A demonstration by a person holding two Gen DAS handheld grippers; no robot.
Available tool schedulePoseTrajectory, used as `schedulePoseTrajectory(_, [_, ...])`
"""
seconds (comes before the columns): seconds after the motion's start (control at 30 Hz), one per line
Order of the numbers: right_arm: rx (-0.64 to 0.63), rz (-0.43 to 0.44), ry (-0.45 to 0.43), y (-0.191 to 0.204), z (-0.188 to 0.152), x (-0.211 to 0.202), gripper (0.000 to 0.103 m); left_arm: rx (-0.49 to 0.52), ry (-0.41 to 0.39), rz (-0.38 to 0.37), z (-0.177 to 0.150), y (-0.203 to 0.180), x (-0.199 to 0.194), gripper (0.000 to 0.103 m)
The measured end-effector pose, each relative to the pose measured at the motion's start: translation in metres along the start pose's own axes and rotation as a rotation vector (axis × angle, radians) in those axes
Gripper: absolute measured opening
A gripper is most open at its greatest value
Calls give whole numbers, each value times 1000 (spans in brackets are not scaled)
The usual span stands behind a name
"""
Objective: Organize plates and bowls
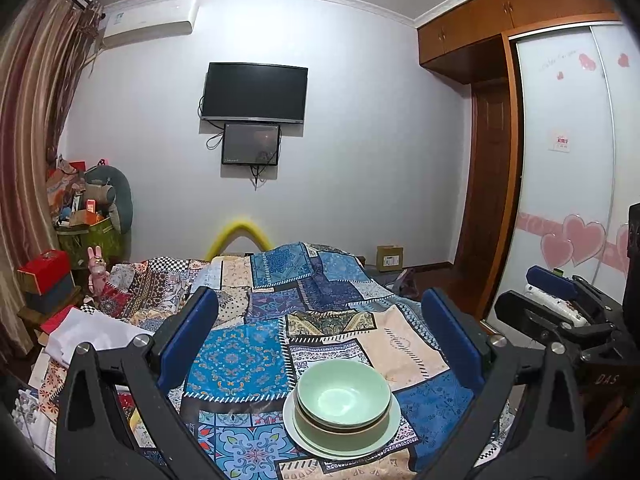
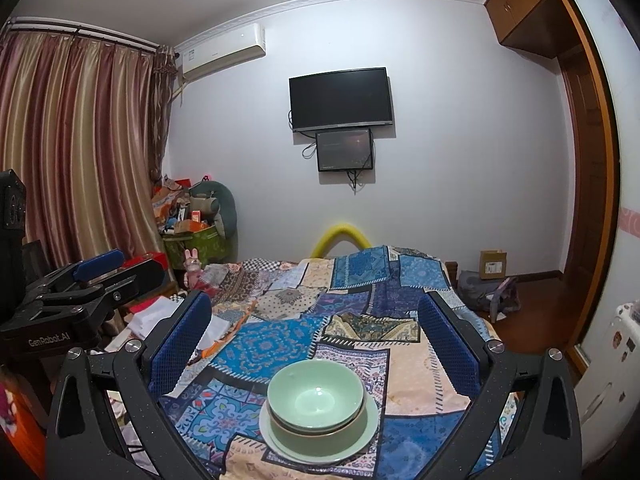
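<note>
A stack of pale green bowls [image 1: 343,398] sits on pale green plates [image 1: 298,428] on the patchwork-covered table [image 1: 240,360]. It also shows in the right wrist view, bowls [image 2: 316,400] on plates [image 2: 370,440]. My left gripper [image 1: 328,340] is open and empty, held above and behind the stack. My right gripper [image 2: 316,336] is open and empty, likewise above the stack. The right gripper shows at the right edge of the left wrist view [image 1: 560,300], and the left gripper shows at the left of the right wrist view [image 2: 96,276].
The patchwork cloth [image 2: 360,320] covers the whole surface. White folded cloth [image 1: 92,332] and boxes [image 1: 44,276] lie at the left. A wardrobe [image 1: 568,160] stands at the right, curtains [image 2: 72,152] at the left, a TV [image 1: 254,92] on the far wall.
</note>
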State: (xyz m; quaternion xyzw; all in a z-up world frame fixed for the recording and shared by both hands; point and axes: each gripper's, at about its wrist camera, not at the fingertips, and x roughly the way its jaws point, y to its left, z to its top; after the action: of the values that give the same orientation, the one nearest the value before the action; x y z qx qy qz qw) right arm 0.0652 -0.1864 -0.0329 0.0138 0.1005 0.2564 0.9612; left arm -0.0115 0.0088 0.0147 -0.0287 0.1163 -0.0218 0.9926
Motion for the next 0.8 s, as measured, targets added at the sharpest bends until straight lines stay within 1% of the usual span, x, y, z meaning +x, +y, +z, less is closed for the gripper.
schedulePoseTrajectory(0.47, [-16,-3,-5,2,1,0,103,12,-2,-2,1,-6,2,103])
schedulePoseTrajectory(0.8, [-3,-5,-1,0,2,1,103,-4,12,-18,1,-6,5,103])
